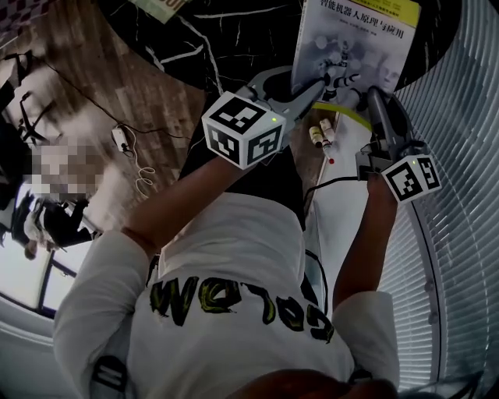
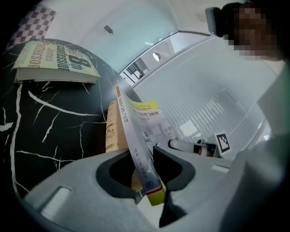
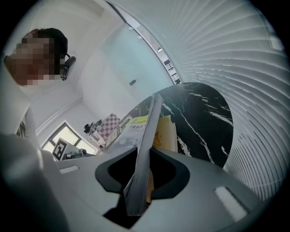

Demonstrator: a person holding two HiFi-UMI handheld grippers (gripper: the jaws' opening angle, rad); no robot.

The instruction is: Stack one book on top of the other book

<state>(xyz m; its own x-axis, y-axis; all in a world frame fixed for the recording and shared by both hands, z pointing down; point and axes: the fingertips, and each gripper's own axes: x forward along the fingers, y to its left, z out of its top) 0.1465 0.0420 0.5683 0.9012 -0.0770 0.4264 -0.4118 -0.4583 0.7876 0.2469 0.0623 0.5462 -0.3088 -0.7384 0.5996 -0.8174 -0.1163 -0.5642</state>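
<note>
I hold a thin grey-white book with a yellow stripe by its near edge, one gripper at each lower corner, tilted up over the black marble table. My left gripper is shut on the corner by the spine; the pads press on the cover. My right gripper is shut on the other corner, the book's edge standing between the jaws. A tan book lies on the table right under the held one, also visible as tan book and tan book.
A cream paperback lies flat at the table's far side, showing as cream paperback at the top edge. White ribbed blinds run close along the right. A cable and plug lie on the wooden floor at left.
</note>
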